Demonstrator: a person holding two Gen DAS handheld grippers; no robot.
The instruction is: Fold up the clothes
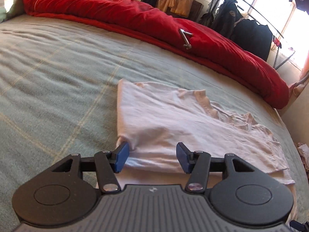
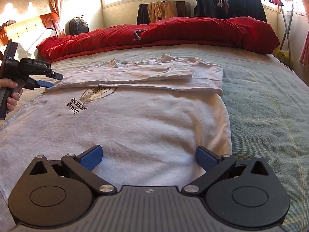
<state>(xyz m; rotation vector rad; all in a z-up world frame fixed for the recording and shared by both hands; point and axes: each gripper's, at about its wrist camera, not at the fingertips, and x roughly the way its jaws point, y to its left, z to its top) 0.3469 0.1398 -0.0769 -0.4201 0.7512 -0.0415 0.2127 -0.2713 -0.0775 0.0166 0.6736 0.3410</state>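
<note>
Closing half-open left claw point(image 1: 151, 157) on folded shirt point(image 2: 135, 116) corner nearest red duvet point(image 2: 173, 32), right claw point(image 2: 148, 159) released, hovering.

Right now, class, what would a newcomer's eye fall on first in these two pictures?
The red quilt, bunched along the bed's far side, stands out first. Next comes the white T-shirt, spread on the green bedspread with its far part folded over. The left gripper sits at the fold's corner, and the right gripper is open over the shirt's near part.
</note>
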